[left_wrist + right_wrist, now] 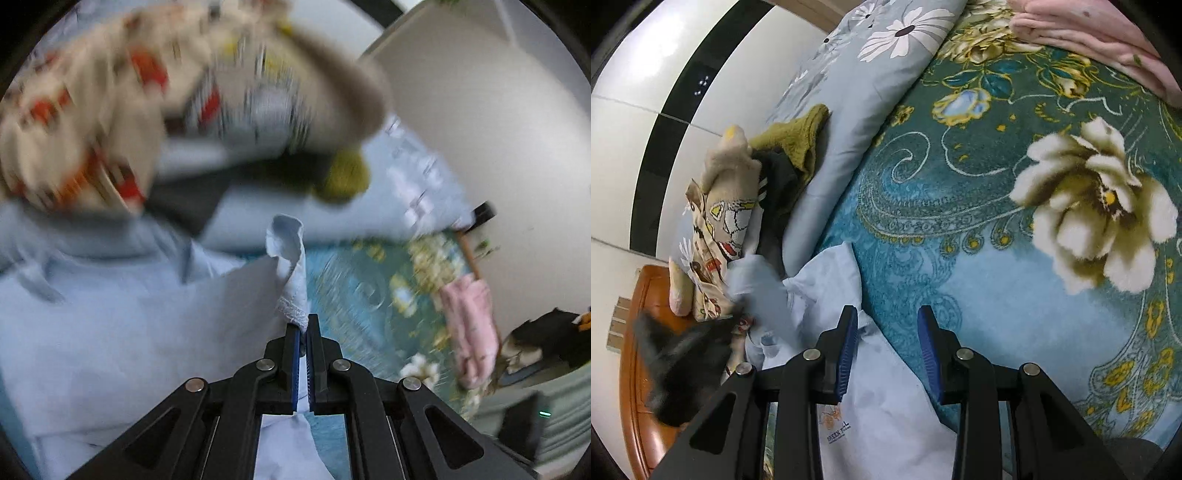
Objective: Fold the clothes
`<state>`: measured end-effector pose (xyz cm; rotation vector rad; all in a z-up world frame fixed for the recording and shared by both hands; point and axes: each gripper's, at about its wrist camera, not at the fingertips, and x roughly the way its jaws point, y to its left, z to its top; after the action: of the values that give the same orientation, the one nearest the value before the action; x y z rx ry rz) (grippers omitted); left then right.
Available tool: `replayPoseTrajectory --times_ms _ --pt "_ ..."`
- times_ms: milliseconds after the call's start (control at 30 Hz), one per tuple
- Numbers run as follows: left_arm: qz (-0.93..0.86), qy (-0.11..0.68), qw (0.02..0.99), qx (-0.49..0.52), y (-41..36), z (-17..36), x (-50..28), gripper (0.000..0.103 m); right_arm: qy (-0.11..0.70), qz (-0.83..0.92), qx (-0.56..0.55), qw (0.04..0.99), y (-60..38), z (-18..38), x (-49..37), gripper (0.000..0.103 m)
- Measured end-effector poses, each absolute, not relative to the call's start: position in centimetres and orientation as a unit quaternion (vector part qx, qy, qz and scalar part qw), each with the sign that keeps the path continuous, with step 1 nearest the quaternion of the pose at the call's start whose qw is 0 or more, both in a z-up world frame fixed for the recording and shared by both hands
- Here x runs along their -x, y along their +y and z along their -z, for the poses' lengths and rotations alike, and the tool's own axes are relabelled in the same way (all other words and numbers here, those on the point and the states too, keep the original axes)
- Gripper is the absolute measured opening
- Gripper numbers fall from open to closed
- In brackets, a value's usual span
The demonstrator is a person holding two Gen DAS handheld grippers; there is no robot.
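My left gripper (303,332) pinches the pale blue shirt (110,332), whose fold points up; my right gripper (888,317) gapes empty over the shirt's edge on the blanket (997,258).

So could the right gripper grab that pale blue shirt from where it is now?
Probably yes. The right gripper is open, one of its fingers already above the pale blue shirt, and nothing lies between them. The left gripper grips another part of it.

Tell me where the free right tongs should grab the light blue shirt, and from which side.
Take the shirt's edge lying along the teal floral blanket, just ahead of the open right tongs. Come from the blanket side: that border lies flat and uncovered, while the far side bunches against the clothes pile. The left tongs already pinch another part.
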<state>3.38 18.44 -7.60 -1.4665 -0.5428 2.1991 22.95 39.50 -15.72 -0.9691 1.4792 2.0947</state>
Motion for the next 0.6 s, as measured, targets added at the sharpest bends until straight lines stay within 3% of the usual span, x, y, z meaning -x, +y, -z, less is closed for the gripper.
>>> replayPoseTrajectory --times_ms 267,467,600 --pt "-0.724 -0.17 0.216 0.633 21.2 14.1 -3.0 0.006 0.541 -0.736 0.356 0.196 39.9 16.8 -22.8 0.035" --pt "-0.701 -0.204 0.234 0.642 17.3 13.2 -5.0 0.028 0.49 -0.749 0.411 0.171 38.8 17.5 -19.2 0.035" --pt "-0.746 -0.2 0.148 0.618 9.8 12.0 -7.1 0.041 0.461 -0.756 0.439 0.15 38.3 18.3 -15.7 0.035"
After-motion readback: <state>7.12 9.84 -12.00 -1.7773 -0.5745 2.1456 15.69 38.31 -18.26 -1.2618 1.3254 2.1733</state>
